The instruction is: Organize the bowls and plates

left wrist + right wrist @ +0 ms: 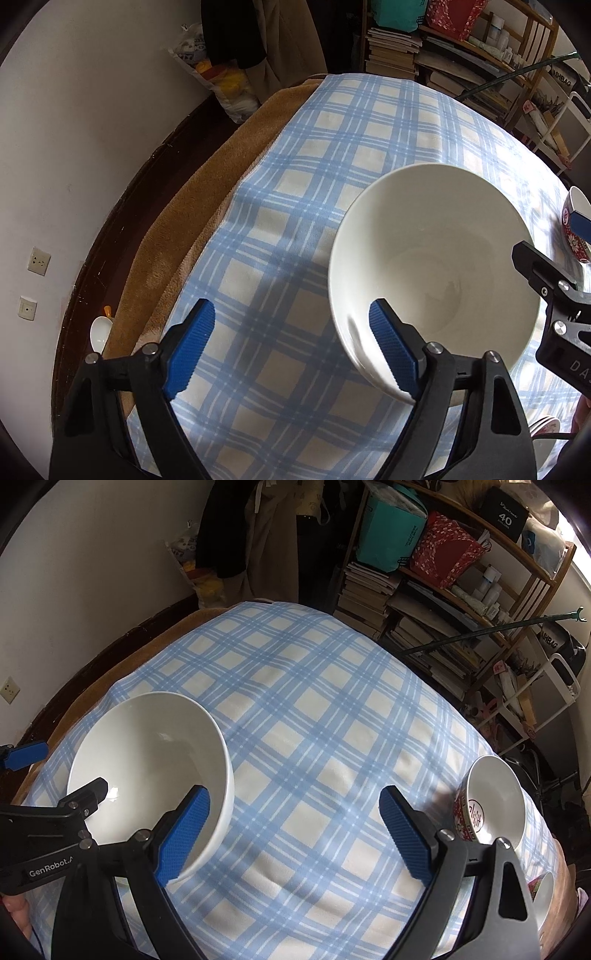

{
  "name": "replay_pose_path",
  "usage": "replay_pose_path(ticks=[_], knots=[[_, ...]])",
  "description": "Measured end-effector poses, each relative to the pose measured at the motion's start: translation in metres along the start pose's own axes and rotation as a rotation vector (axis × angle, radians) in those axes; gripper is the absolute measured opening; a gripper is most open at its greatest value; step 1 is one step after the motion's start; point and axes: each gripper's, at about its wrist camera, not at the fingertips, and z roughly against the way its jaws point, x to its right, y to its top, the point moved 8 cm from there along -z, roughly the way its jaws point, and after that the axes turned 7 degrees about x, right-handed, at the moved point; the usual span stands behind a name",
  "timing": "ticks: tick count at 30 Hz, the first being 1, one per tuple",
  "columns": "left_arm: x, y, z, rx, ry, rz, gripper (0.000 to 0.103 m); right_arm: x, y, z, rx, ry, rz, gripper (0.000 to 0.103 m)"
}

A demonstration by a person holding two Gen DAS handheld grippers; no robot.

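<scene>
On the blue-checked surface [314,184], seen from the left wrist, sits a big plain white bowl [436,266], glossy and empty. Left gripper [291,347] jaws gape, one finger over the bowl's near rim, the other over bare cloth; nothing gripped. Over to the right wrist: right gripper [295,830] jaws released above open cloth between the white bowl and a red-patterned bowl [491,805] near the right edge. Far cloth lies free.
</scene>
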Motion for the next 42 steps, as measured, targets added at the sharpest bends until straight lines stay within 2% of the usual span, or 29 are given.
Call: replay_pose_path(ticks=[3,5,6,8,10,11,13,15,17,25,42], knots=[[0.003,-0.007,-0.010,-0.034,-0.061,0.036,0.066,-0.004,-0.002,-0.008,-0.027,0.004,0.012,0.078],[0.008,-0.012,-0.015,-0.055,-0.129,0.076,0.053,-0.009,-0.004,-0.011,-0.038,0.025,0.009,0.064],[0.010,-0.014,-0.017,-0.060,-0.157,0.097,0.050,-0.012,-0.005,-0.013,-0.050,0.040,0.003,0.059],[0.015,-0.015,-0.017,-0.054,-0.190,0.107,0.039,-0.018,-0.007,-0.016,-0.074,0.083,-0.015,0.037],[0.020,-0.014,-0.016,-0.041,-0.198,0.096,0.032,-0.023,-0.007,-0.017,-0.085,0.113,-0.031,0.026],[0.022,-0.014,-0.015,-0.037,-0.200,0.096,0.029,-0.026,-0.007,-0.017,-0.088,0.119,-0.031,0.020],[0.023,-0.015,-0.016,-0.030,-0.201,0.122,0.028,-0.031,-0.008,-0.018,-0.095,0.088,-0.001,0.017],[0.025,-0.016,-0.017,-0.034,-0.224,0.154,0.023,-0.036,-0.009,-0.020,-0.105,0.084,0.014,0.009],[0.026,-0.016,-0.017,-0.038,-0.240,0.172,0.017,-0.036,-0.009,-0.020,-0.112,0.090,-0.005,0.009],[0.027,-0.019,-0.008,-0.041,-0.235,0.178,0.016,-0.029,-0.014,-0.010,-0.113,0.178,-0.102,0.008],[0.053,-0.043,0.026,-0.066,-0.244,0.102,0.016,-0.005,-0.045,0.024,-0.104,0.207,-0.151,0.009]])
